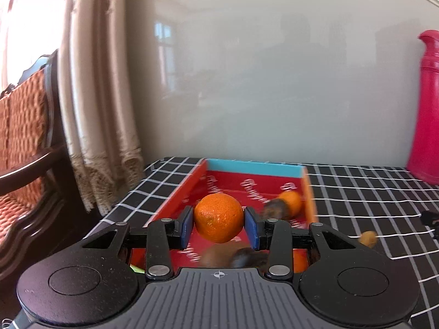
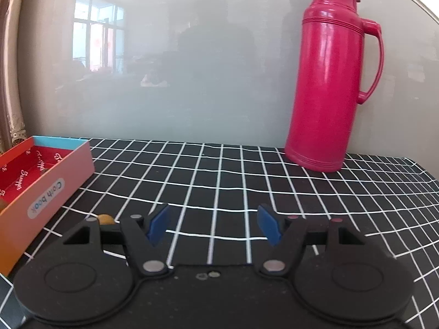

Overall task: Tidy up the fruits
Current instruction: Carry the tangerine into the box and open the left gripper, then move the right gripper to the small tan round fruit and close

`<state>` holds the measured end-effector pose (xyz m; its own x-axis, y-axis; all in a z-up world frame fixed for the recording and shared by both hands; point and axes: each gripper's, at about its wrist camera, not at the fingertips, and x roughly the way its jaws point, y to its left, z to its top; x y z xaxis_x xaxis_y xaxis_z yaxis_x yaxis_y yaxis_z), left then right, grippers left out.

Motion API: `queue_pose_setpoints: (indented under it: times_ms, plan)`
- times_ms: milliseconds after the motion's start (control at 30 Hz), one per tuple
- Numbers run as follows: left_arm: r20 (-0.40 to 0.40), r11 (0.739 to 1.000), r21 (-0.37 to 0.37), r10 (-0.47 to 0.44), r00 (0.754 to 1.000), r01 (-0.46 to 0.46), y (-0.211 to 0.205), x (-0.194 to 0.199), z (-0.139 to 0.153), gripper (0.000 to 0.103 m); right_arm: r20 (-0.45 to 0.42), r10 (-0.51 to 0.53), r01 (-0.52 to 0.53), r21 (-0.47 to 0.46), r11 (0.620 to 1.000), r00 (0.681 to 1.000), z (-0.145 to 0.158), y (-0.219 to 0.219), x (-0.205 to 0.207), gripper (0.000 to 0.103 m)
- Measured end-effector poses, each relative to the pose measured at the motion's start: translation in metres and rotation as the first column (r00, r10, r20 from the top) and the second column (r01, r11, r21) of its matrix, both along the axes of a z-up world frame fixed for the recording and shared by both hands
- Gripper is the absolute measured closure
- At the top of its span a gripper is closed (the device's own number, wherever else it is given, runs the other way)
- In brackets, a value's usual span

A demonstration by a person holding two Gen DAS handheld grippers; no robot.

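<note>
Your left gripper (image 1: 219,226): blue fingers (image 1: 186,229) clamp orange (image 1: 219,218), held above red box (image 1: 189,192) at tabletop's (image 2: 219,186) 9 o'clock. Second orange (image 1: 292,201) inside box. Your right gripper (image 2: 212,226): fingers apart, empty. Pink thermos (image 2: 329,82) at 1 o'clock.

A home, likely a living room: heavy fringed curtains (image 1: 90,109), a wooden armchair (image 1: 27,150) with woven cushions, a pink thermos (image 2: 332,82) on a checked tablecloth (image 2: 233,178).

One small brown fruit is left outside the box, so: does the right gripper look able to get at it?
Probably yes: the right gripper is open and empty, and the small brown fruit lies on bare cloth beside its left finger, uncovered.
</note>
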<state>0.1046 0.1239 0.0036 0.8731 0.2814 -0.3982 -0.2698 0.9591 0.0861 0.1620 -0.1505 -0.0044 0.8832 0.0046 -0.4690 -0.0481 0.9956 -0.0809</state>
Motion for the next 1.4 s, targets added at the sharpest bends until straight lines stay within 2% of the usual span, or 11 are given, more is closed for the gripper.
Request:
queue_pose_setpoints:
  times_ms: [467,500,567,600,633,1000,1200,1333,1400]
  plan:
    - [-0.024,0.999,-0.008,0.051,0.998,-0.051,0.019,-0.002,-0.012,0.063,0.004,0.069,-0.068,-0.003,0.998,0.998,0.000,0.035,-0.001,0.034]
    - [-0.020,0.999,-0.004,0.052,0.998,-0.052,0.018,-0.003,-0.011,0.060,0.006,0.070,-0.070,-0.003,0.998,0.998,0.001,0.035,-0.001,0.034]
    - [-0.003,0.998,0.007,0.059,0.998,-0.059,0.016,-0.006,-0.010,0.028,0.011,0.072,-0.072,-0.004,0.997,0.997,0.003,0.033,-0.003,0.033]
    - [0.018,0.997,0.022,0.076,0.997,-0.076,0.014,-0.008,-0.009,0.006,0.013,0.072,-0.071,-0.005,0.997,0.997,0.004,0.033,-0.004,0.033]
    - [0.036,0.996,0.035,0.080,0.996,-0.082,0.012,-0.011,-0.007,0.004,0.016,0.070,-0.070,-0.005,0.998,0.997,0.005,0.031,-0.005,0.033]
    - [0.084,0.996,0.039,0.076,0.994,-0.080,-0.006,-0.023,0.001,0.000,0.028,0.090,-0.090,0.004,0.996,0.996,0.011,0.022,-0.013,0.032]
    - [0.070,0.993,0.023,0.117,0.991,-0.119,-0.004,-0.040,-0.005,0.000,0.041,0.127,-0.127,0.010,0.992,0.991,0.016,0.024,-0.018,0.031]
    - [0.072,0.992,0.054,0.109,0.991,-0.113,0.000,-0.038,-0.007,0.000,0.050,0.153,-0.153,0.007,0.988,0.987,0.015,0.027,-0.022,0.031]
    - [0.058,0.992,0.043,0.113,0.992,-0.116,0.005,-0.035,-0.009,0.000,0.046,0.161,-0.162,0.004,0.987,0.986,0.012,0.028,-0.023,0.031]
